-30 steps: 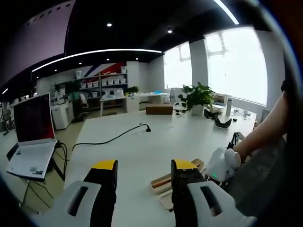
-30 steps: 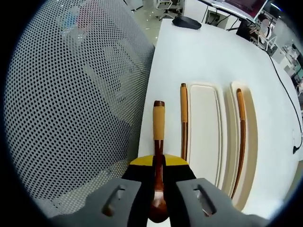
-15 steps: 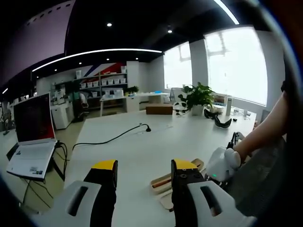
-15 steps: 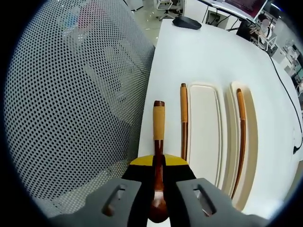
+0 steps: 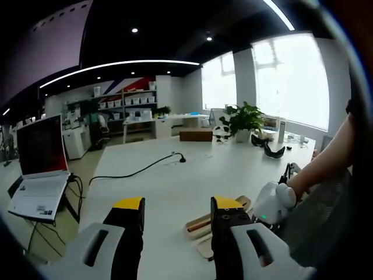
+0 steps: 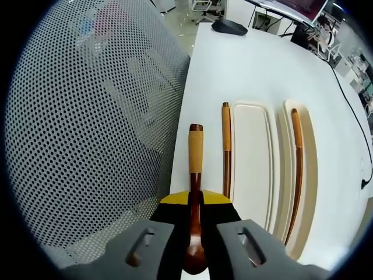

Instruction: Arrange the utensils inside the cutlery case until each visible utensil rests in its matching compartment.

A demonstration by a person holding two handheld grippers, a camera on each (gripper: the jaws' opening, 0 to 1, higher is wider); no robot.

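We find the right gripper (image 6: 195,201) clamped on a wooden spoon (image 6: 195,175), its long axis running straight ahead along the jaws, handle end pointing away, held over the table (image 6: 262,64) edge just beside the case (image 6: 252,157). A chopstick (image 6: 225,149) lies parallel along the case's near rim and another (image 6: 298,169) in the far compartment. The left gripper (image 5: 178,213) stands with jaws apart above the table; we read no writing.
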